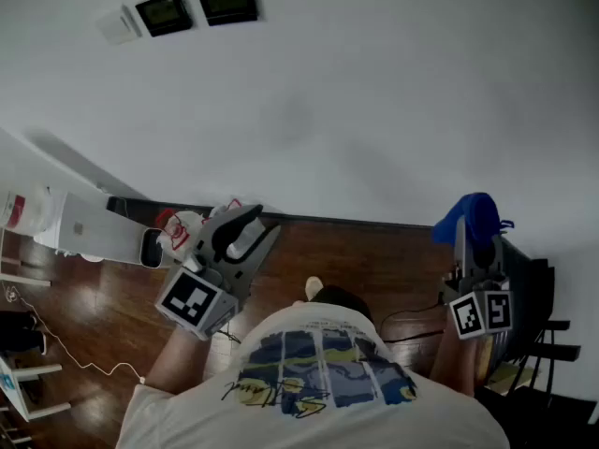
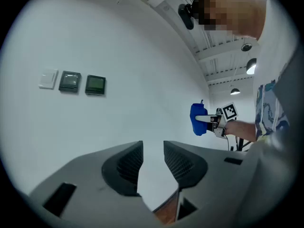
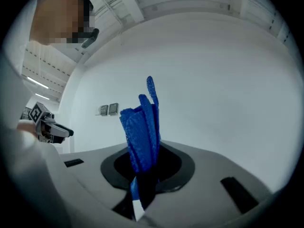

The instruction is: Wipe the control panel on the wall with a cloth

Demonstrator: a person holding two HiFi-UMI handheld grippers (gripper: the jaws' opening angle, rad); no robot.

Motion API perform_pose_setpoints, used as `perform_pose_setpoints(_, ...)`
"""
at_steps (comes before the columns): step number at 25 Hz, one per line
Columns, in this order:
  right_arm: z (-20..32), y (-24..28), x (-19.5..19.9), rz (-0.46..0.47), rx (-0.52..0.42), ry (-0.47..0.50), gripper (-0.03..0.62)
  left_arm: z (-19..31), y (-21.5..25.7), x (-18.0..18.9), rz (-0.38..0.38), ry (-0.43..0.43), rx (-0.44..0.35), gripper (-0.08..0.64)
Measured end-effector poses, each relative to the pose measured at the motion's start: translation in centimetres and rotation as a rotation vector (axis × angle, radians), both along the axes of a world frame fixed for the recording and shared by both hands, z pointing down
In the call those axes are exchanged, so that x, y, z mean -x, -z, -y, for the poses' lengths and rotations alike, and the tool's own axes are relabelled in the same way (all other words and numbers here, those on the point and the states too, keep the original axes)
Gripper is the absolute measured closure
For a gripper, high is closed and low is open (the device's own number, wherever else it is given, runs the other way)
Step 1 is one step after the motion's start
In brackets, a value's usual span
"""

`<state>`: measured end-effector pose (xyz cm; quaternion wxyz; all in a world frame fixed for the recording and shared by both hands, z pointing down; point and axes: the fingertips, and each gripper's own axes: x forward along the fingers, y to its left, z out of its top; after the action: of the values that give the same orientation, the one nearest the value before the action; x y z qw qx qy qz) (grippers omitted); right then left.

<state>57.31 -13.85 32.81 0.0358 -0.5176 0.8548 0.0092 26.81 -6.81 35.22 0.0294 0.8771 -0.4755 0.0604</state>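
Fingers (image 3: 173, 167) of the R gripper (image 3: 142, 172) are pinched on a bunched blue microfibre cloth (image 3: 142, 127), its free end standing up past the tips. The L gripper (image 2: 153, 164) has its fingers spread w/ nothing btwn them, only plain white wall (image 1: 374, 92) beyond. The control panel, a pair of dark square glass-faced units (image 1: 226, 0) w/ a white switch plate (image 1: 119, 24) just beside them, sits high on that wall. The cloth is well apart from the panel, below it and off to the R, and doesn't appear to touch the wall. Step in hand looks like the approach: cloth gripped, wiping not yet begun. Next move prob. calls for bringing the R gripper up and across to the panel, then laying the cloth's free end flat on the faces w/ light pressure.
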Motion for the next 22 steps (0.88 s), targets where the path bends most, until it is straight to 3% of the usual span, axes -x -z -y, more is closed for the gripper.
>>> perform_pose_setpoints(12, 10.1, 3.1, 12.0, 0.023, -0.072, 0.165, 0.508, 3.5, 2.3, 12.1, 0.043, 0.203, -0.016, 0.448)
perform_pose_setpoints(17, 11.5, 3.3, 17.2, 0.014, -0.083, 0.132, 0.508, 4.6, 2.2, 17.7, 0.035, 0.179, -0.045, 0.448)
perform_pose_setpoints(22, 12.8, 5.0, 23.4, 0.048, -0.096, 0.027, 0.508, 6.7, 2.5, 24.3, 0.042, 0.055, -0.042, 0.448)
